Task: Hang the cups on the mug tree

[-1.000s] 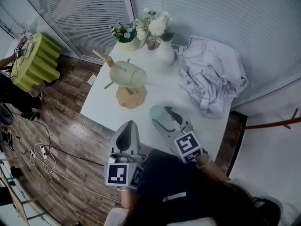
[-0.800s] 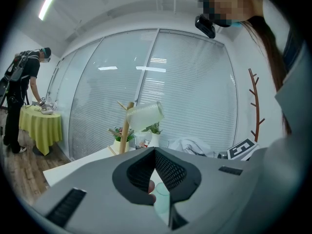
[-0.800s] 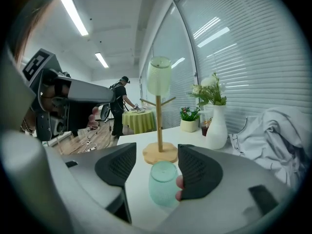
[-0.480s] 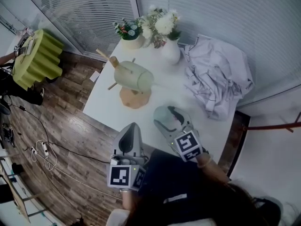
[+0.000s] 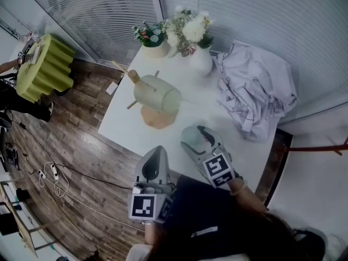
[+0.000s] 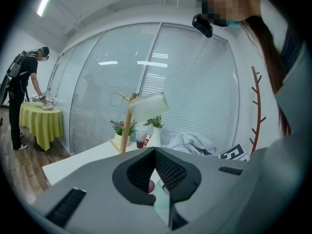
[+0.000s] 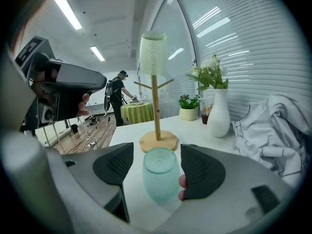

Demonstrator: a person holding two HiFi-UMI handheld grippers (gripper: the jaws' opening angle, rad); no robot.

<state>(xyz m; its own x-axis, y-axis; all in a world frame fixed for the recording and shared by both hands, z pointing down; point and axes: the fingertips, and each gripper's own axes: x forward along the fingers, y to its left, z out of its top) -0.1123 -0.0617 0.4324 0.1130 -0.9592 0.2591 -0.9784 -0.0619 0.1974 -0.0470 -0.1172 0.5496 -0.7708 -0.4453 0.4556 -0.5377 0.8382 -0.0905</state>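
A wooden mug tree (image 5: 157,117) stands on the white table (image 5: 128,125) with a pale green cup (image 5: 157,94) upturned on its top peg. It shows as the tree (image 7: 155,106) and cup (image 7: 153,52) in the right gripper view too. A teal dimpled glass cup (image 7: 160,179) stands upright on the table between the pads of my right gripper (image 7: 157,155). Its jaws have just been opening, with a clear gap at the left pad. My right gripper (image 5: 197,133) is near the table's front. My left gripper (image 5: 153,166) hangs off the front edge, tips together (image 6: 155,152), nothing seen held.
At the table's back stand a white vase of flowers (image 5: 200,61) and a small flower pot (image 5: 155,48). A crumpled white cloth (image 5: 255,94) covers the right side. A person works at a green-draped table (image 5: 43,69) off to the left, over wooden floor.
The head camera has shifted, so the table sits a little further right and lower. My right gripper has sunk slightly toward the table. The left gripper has stayed put.
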